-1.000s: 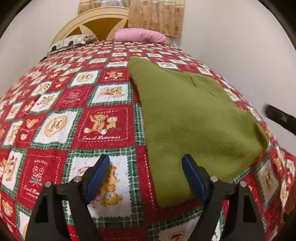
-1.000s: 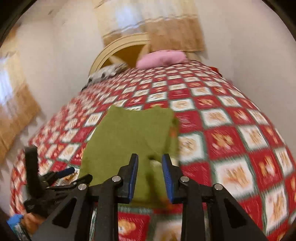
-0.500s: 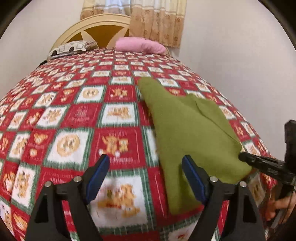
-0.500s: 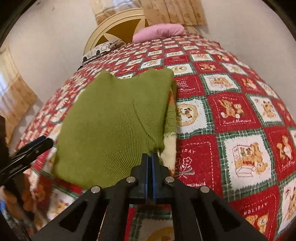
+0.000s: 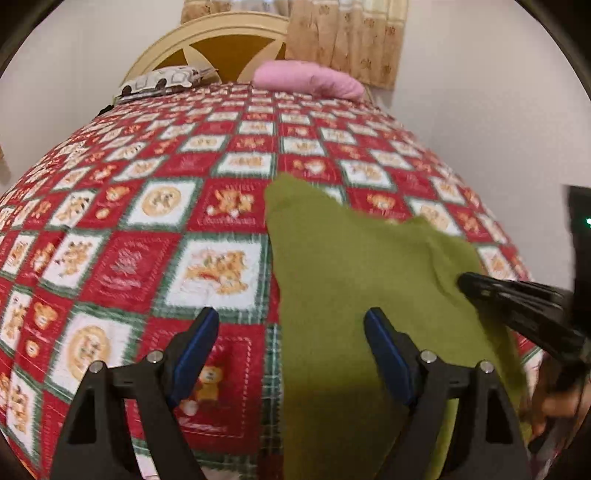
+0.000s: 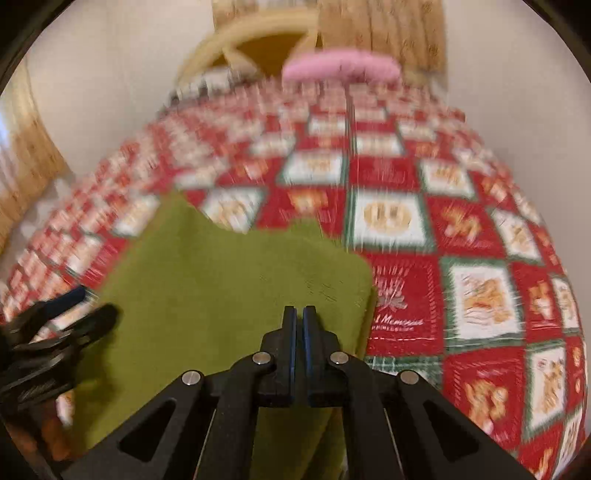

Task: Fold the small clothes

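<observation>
Closed up since a second ago: right gripper [image 6: 299,314], parted around the cloth's near edge back then, now pressed pad to pad. Pinches the green garment [image 6: 229,295], going by the crease that runs from its tip in the left view; hardly a sliver between the blue pads. Reaches in from the right edge of the left view, tip on the garment's right half, with a person's hand [image 5: 554,406] partly visible beneath it.

Also shifted in that second: the garment, now nearer the foot of the bed and more squarely under both cameras. Lies on the red-and-white checked bedspread [image 5: 129,258], mostly flat, one corner pointing up the bed, near end running off the lower edge of both views. Shows a rounded, doubled-over edge on its right side in the right view.

Stands wide: left gripper [image 5: 291,317], nothing clamped. Hangs over the garment's left border, right finger above green cloth, left finger above the bedspread; contact with either not clear.

Far up the bed: pink pillow [image 5: 306,77] and patterned pillow [image 5: 162,79] side by side against a cream headboard [image 5: 221,37], tan curtain [image 5: 343,33] behind. Blurred throughout on the right view.
</observation>
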